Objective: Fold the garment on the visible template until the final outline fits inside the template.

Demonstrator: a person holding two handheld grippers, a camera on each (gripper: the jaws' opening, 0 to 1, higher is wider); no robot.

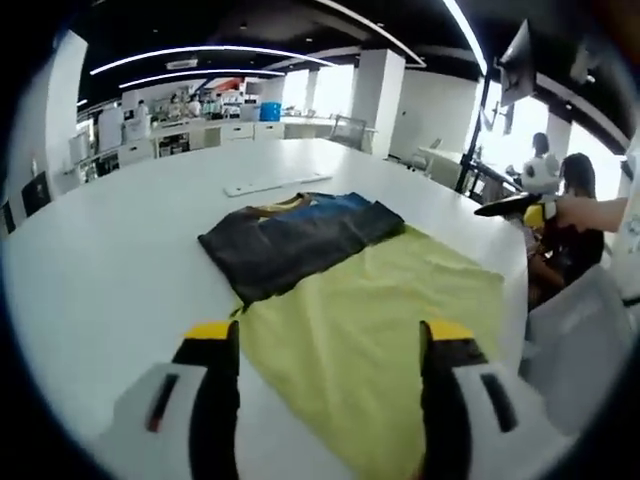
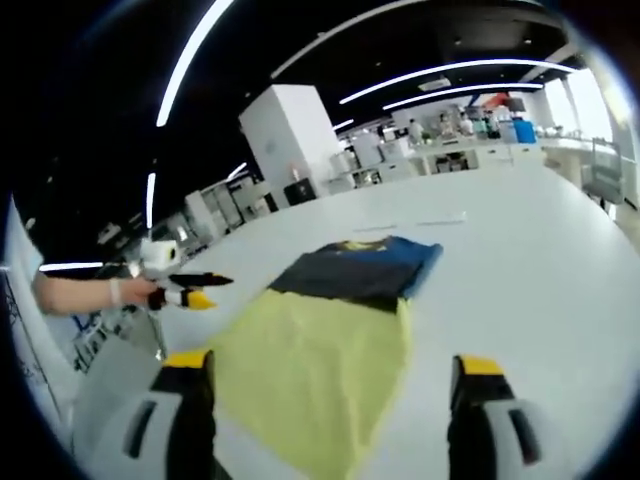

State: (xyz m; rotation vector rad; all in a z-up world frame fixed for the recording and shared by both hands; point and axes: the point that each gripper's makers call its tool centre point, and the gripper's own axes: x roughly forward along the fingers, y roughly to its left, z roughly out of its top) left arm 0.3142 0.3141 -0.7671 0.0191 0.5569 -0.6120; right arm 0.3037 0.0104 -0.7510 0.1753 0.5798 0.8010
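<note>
On the white desk (image 1: 110, 260) lay a yellow template sheet (image 1: 375, 320), and a folded dark garment (image 1: 295, 238) with a blue part and a yellow-trimmed collar rested across the sheet's far end, partly on the yellow and partly on the bare desk beyond it. In the left gripper view the garment's long axis ran crosswise to the sheet, from a dark end toward the desk's left side to a blue end toward the desk's right edge; the collar pointed to the far side. In the right gripper view the garment (image 2: 360, 268) lay at the far end of the template sheet (image 2: 315, 365), its blue part toward the right.

The left gripper (image 1: 330, 400) hung above the near end of the sheet, its two jaws set well apart with nothing between them. The right gripper (image 2: 335, 420) likewise hung over the sheet's near part, jaws wide apart and empty.

A flat white strip (image 1: 275, 183) lay on the desk beyond the garment. People sat past the desk's right edge.
</note>
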